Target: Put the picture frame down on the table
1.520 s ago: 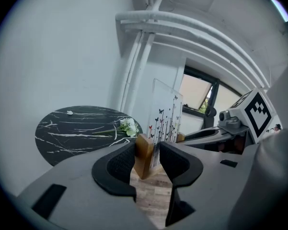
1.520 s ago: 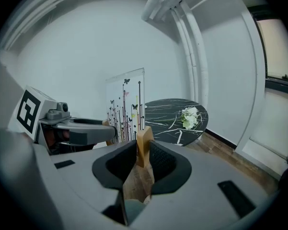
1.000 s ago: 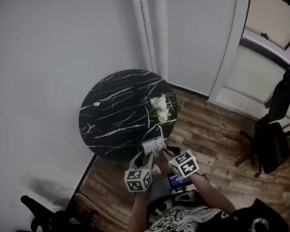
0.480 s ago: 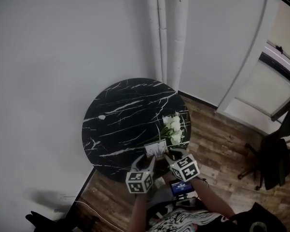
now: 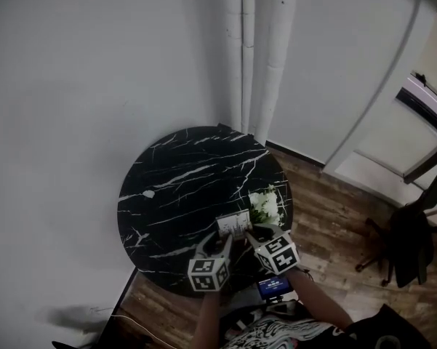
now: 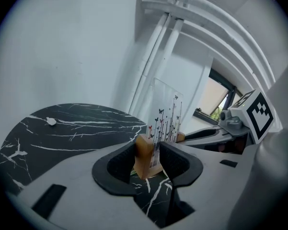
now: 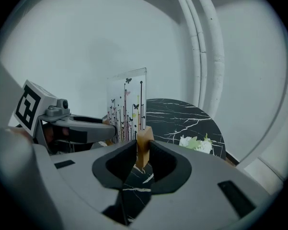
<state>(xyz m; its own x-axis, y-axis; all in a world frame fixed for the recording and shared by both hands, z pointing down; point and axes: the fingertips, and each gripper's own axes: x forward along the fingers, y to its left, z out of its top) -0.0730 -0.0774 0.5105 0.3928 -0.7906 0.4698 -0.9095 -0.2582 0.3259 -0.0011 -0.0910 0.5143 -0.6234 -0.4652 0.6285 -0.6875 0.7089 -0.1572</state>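
Note:
The picture frame is a clear pane printed with butterflies and stems, standing on wooden feet. I hold it upright over the near edge of the round black marble table. My left gripper is shut on one wooden foot; the pane rises above its jaws. My right gripper is shut on the other wooden foot, with the pane just left of it. Whether the frame touches the tabletop is hidden.
White flowers lie on the table's right side, close to the frame; they show too in the right gripper view as flowers. A small white scrap lies at the left. White pipes run up the wall behind. A dark chair stands at right.
The frame and both grippers have moved forward from past the table's near edge to over it. The head view has shifted so the table sits lower and nearer.

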